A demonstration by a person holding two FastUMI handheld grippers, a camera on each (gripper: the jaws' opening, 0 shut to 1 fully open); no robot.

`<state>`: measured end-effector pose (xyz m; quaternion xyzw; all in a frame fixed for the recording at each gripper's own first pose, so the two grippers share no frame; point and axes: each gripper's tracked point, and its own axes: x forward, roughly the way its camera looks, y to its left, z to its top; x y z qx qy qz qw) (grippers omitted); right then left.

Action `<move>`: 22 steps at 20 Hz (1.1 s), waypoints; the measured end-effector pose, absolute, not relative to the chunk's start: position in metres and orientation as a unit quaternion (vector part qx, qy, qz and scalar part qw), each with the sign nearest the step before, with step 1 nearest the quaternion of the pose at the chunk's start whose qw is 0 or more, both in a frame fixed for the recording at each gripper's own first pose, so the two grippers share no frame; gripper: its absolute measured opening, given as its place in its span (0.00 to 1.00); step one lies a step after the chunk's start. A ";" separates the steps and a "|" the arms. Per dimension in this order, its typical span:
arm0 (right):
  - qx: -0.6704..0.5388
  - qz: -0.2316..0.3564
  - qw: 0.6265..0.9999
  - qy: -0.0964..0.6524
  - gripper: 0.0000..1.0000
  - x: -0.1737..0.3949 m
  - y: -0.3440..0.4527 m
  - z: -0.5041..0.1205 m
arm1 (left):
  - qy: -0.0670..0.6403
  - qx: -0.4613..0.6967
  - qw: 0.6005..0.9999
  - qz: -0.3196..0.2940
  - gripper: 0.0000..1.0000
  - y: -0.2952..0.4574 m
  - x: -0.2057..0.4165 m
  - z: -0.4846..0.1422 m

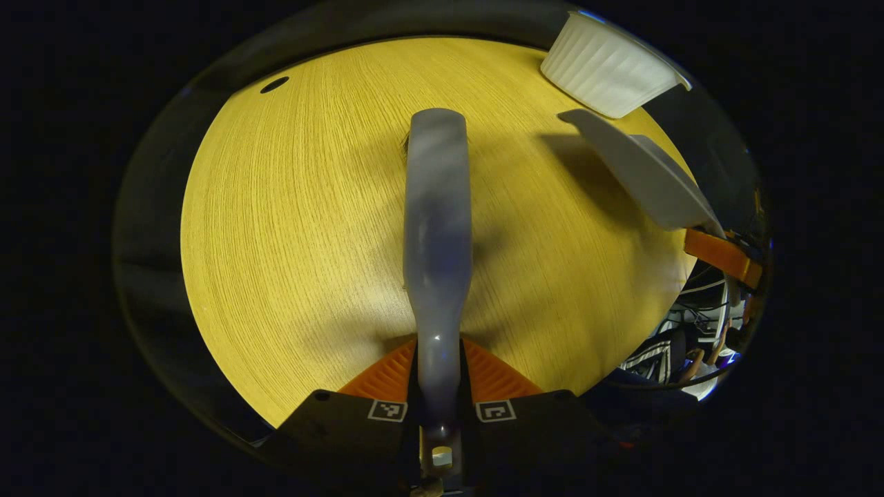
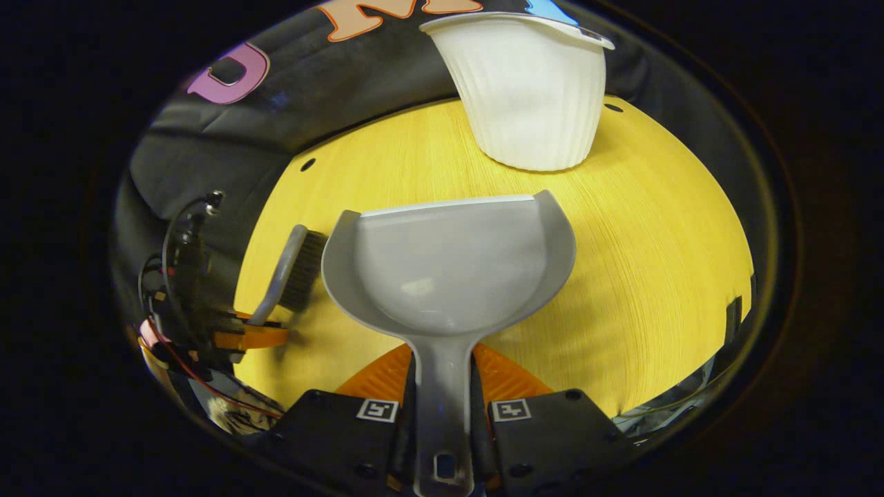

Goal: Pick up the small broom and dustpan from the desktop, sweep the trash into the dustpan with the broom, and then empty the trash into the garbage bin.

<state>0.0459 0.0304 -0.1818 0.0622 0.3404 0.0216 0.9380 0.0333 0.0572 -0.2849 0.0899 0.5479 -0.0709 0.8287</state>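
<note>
a yellow wooden table [image 2: 663, 276] stands before the dark cloth wall. a white ribbed bin [image 2: 528, 96] is at the far side of the table, just beyond the front edge of the dustpan [image 2: 449, 269]. the right gripper [image 2: 442, 414] has both fingers pressed on the dustpan handle; the pan looks clean inside. the left gripper [image 1: 439, 407] is clamped on the handle of the broom [image 1: 436, 228], which points forward over the table, left of the dustpan.

Black housings on left gripper [image 1: 439, 386] and right gripper [image 2: 442, 390], square coded markers, ribbed orange wedges beneath, round screw heads, looping black cables.
</note>
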 end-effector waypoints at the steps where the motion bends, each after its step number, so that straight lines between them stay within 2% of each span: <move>1: 0.058 0.020 0.940 0.337 0.32 0.050 0.030 -0.185 | 0.546 0.091 0.830 -0.070 0.22 0.057 0.034 -0.285; 9: 0.031 0.012 0.946 0.322 0.37 0.061 0.030 -0.207 | 0.539 0.095 0.833 -0.082 0.25 0.052 0.035 -0.285; 10: 0.024 0.012 0.947 0.321 0.38 0.062 0.031 -0.209 | 0.536 0.095 0.835 -0.082 0.29 0.050 0.038 -0.284; 11: 0.024 0.014 0.947 0.320 0.34 0.062 0.033 -0.210 | 0.533 0.096 0.837 -0.086 0.40 0.048 0.037 -0.281; 12: 0.028 0.015 0.948 0.316 0.39 0.063 0.034 -0.209 | 0.529 0.098 0.838 -0.092 0.58 0.046 0.035 -0.280; 13: 0.031 0.016 0.948 0.317 0.37 0.061 0.035 -0.209 | 0.523 0.102 0.841 -0.097 0.62 0.043 0.032 -0.277; 15: 0.044 0.030 0.951 0.304 0.48 0.054 0.043 -0.201 | 0.510 0.105 0.847 -0.104 0.76 0.036 0.025 -0.269; 16: 0.049 0.033 0.954 0.295 0.74 0.053 0.043 -0.196 | 0.502 0.105 0.852 -0.104 0.92 0.035 0.025 -0.267; 17: 0.053 0.025 0.955 0.290 1.00 0.047 0.042 -0.190 | 0.495 0.102 0.857 -0.103 0.98 0.034 0.024 -0.258; 18: 0.056 0.019 0.957 0.284 0.97 0.047 0.039 -0.186 | 0.484 0.100 0.863 -0.104 0.97 0.034 0.023 -0.250; 21: 0.070 0.007 0.967 0.244 1.00 0.029 0.033 -0.153 | 0.442 0.096 0.885 -0.109 0.97 0.027 0.021 -0.218; 22: 0.077 0.006 0.971 0.225 0.96 0.021 0.031 -0.136 | 0.426 0.096 0.893 -0.107 0.96 0.025 0.019 -0.205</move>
